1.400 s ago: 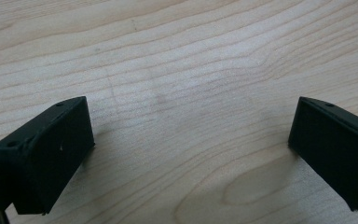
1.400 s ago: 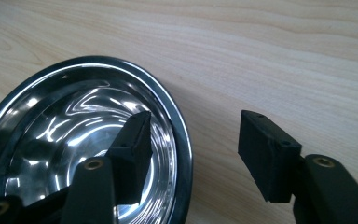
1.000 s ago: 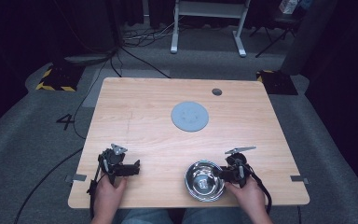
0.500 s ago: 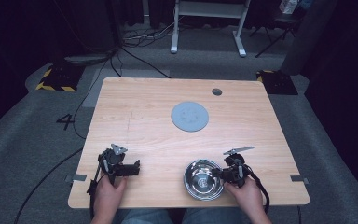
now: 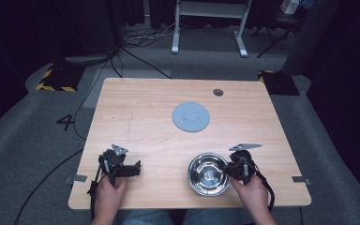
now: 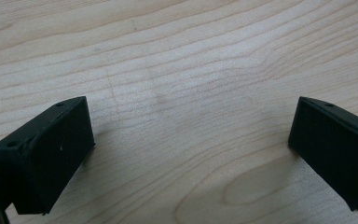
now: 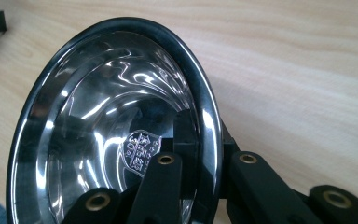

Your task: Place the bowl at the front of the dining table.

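- At the near right of the pale wooden counter (image 5: 145,108) sits the shiny round steel bowl (image 5: 208,174), a crest stamped in its bottom.
- The right claw (image 5: 229,169) is clamped on the bowl's right rim, one jaw inside the wall and one outside, as the right gripper view shows; its jaws have just been closing onto that rim.
- The person's right hand (image 5: 252,190) holds this claw from the counter's near edge.
- A flat grey round disc (image 5: 191,116) lies well apart, toward the middle of the counter.
- The left claw (image 5: 138,169) rests at the near left, jaws wide apart over bare wood, gripping nothing.
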`<state>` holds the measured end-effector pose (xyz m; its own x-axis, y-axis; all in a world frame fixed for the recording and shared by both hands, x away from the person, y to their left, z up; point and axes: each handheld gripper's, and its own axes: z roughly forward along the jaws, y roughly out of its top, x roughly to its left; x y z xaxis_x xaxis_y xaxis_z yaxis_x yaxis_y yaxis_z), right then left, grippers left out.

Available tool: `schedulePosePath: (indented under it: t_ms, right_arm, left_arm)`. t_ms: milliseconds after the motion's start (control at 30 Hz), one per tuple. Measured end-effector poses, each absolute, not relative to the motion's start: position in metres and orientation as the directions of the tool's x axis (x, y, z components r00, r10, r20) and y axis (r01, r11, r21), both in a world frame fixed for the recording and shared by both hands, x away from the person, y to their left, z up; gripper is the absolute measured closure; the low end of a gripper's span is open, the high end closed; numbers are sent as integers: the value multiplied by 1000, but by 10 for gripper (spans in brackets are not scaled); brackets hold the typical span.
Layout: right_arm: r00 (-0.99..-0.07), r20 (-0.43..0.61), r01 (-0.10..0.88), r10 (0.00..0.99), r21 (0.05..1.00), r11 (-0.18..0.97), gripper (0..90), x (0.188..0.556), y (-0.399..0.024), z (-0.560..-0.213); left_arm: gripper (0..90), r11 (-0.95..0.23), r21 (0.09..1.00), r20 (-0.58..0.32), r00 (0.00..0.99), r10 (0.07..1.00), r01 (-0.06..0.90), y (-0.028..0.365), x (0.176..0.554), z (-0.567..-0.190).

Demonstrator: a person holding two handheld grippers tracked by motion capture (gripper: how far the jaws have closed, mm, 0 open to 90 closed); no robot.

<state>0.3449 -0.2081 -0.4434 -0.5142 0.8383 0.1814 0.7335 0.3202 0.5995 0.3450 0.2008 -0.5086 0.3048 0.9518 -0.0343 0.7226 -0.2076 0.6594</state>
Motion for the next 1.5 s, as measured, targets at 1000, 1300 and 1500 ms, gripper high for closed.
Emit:
schedulePosePath:
  t_ms: [1000,1300,1500]
  right_arm:
    - [-431,21,625,902,727,282,856,407,-198,-386]
    - [-391,-21,608,920,745,275,856,426,-190,-377]
    - [-367,-35,594,930,760,264,856,437,-186,-372]
  left_arm:
    - [2,-204,660,-34,299,954,723,201,344,-509]
    - [2,-204,660,-34,300,953,723,201,345,-509]
    - [2,-204,660,-34,300,953,723,201,345,-509]
